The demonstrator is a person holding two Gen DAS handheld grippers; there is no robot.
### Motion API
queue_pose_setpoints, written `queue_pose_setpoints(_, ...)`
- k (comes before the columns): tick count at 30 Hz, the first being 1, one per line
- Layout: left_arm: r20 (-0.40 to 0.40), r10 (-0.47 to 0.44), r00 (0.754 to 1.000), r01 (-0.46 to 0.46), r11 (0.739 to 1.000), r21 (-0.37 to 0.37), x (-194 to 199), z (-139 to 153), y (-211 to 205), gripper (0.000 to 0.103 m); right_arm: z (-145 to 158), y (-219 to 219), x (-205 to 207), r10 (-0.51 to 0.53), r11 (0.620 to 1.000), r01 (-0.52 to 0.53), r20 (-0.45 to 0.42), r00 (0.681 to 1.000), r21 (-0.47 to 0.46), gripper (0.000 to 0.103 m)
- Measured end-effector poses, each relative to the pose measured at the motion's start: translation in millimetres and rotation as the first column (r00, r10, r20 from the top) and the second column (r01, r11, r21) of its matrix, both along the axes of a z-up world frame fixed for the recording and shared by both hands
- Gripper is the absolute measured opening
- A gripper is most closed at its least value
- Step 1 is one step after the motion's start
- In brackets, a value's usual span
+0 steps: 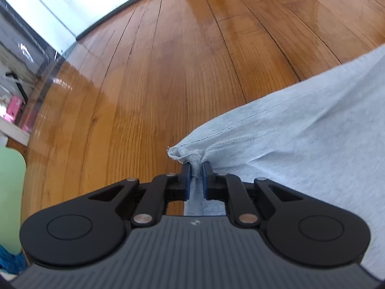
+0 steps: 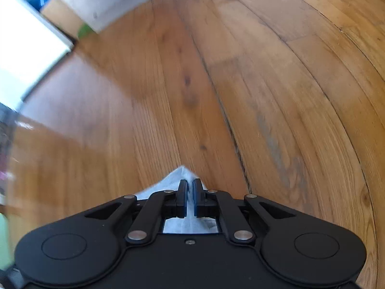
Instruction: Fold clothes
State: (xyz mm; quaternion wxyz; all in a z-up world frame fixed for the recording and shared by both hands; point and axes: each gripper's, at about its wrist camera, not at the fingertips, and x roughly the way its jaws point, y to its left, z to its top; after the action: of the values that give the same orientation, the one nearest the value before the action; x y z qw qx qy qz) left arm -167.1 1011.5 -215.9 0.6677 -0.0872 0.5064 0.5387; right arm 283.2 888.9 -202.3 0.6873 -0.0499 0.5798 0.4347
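A light blue-grey garment (image 1: 300, 139) stretches from the lower middle to the right edge of the left wrist view, above a wooden floor. My left gripper (image 1: 196, 167) is shut on a bunched hemmed corner of it, with cloth squeezed between the blue pads. In the right wrist view my right gripper (image 2: 190, 185) is shut on another corner of the same pale garment (image 2: 179, 175); a small peak of cloth pokes out past the fingertips and more shows under the jaws. The rest of the garment is hidden behind that gripper's body. The right view is blurred.
Wooden floorboards (image 1: 168, 72) fill both views. A white wall with a dark baseboard (image 1: 120, 14) runs along the upper left. Cluttered items with a pink object (image 1: 14, 108) and a pale green thing (image 1: 10, 192) sit at the left edge.
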Motion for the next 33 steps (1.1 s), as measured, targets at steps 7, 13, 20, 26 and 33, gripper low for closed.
queue_pose_setpoints(7,0.001,0.008,1.000,-0.008,1.000,0.009,0,-1,3,0.007,13,-8,18,0.037,0.998,-0.045,0.144,0.989,0.050,0.002)
queue_pose_setpoints(13,0.005,0.014,1.000,-0.014,1.000,0.012,-1,-1,4,0.007,4,6,0,0.176,0.984,-0.178,0.129,0.976,0.011,0.013)
queue_pose_setpoints(20,0.032,0.022,0.999,-0.023,0.998,0.050,-9,4,-1,0.009,-14,19,-49,0.341,0.939,-0.334,0.365,0.867,-0.083,0.015)
queue_pose_setpoints(26,0.017,-0.036,0.999,0.034,0.990,0.137,-9,15,-11,0.008,-14,-2,-32,0.198,0.973,-0.229,0.502,0.842,-0.001,0.000)
queue_pose_setpoints(33,0.130,-0.035,0.991,0.008,0.979,0.205,-24,52,6,0.006,-5,-23,11,0.192,0.968,-0.234,0.330,0.924,0.092,0.013)
